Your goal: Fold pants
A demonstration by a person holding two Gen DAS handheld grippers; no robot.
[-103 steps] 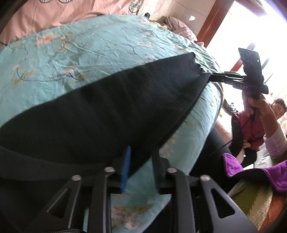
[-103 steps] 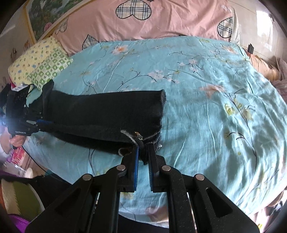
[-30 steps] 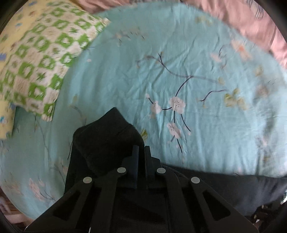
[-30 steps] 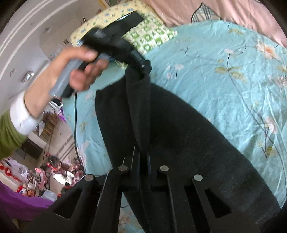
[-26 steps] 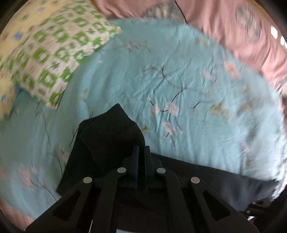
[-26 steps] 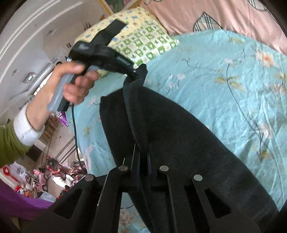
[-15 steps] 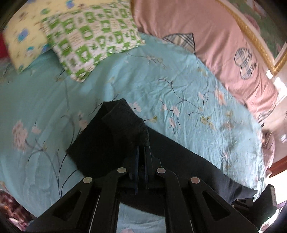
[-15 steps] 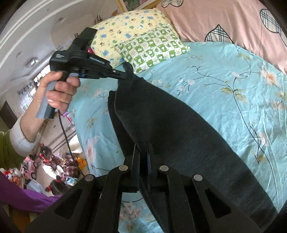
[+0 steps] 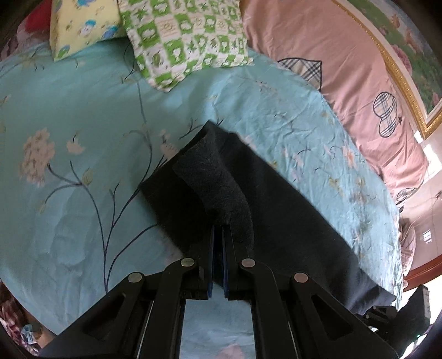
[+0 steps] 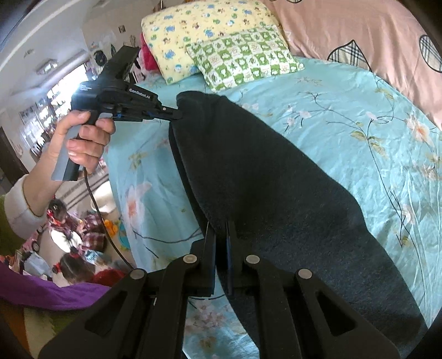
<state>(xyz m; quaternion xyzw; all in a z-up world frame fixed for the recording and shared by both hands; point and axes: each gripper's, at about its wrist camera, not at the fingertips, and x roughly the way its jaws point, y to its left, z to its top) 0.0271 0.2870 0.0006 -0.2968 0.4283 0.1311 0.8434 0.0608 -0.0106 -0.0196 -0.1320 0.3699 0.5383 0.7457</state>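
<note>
Black pants point(image 9: 279, 210) lie doubled along the teal floral bed sheet point(image 9: 83, 116). My left gripper point(image 9: 219, 230) is shut on a raised fold at one end of the pants, which humps up over the lower layer. In the right wrist view a hand holds that left gripper point(image 10: 176, 113), pinching the far end of the pants point(image 10: 276, 176) just above the sheet. My right gripper point(image 10: 219, 225) is shut on the near edge of the pants' upper layer. The right gripper point(image 9: 384, 310) also shows at the lower right of the left wrist view, at the pants' other end.
A green checked pillow point(image 9: 190, 38) and a yellow pillow point(image 9: 83, 24) lie at the head of the bed, and a pink quilt point(image 9: 345, 69) runs along its far side. Past the bed's edge point(image 10: 118, 193) are people and toys on the floor, and a purple cloth point(image 10: 52, 295).
The left gripper has carried its end of the pants across the bed while rolling, so the pillows now sit higher in its view. The right gripper shifted slightly. Both stayed shut on the pants.
</note>
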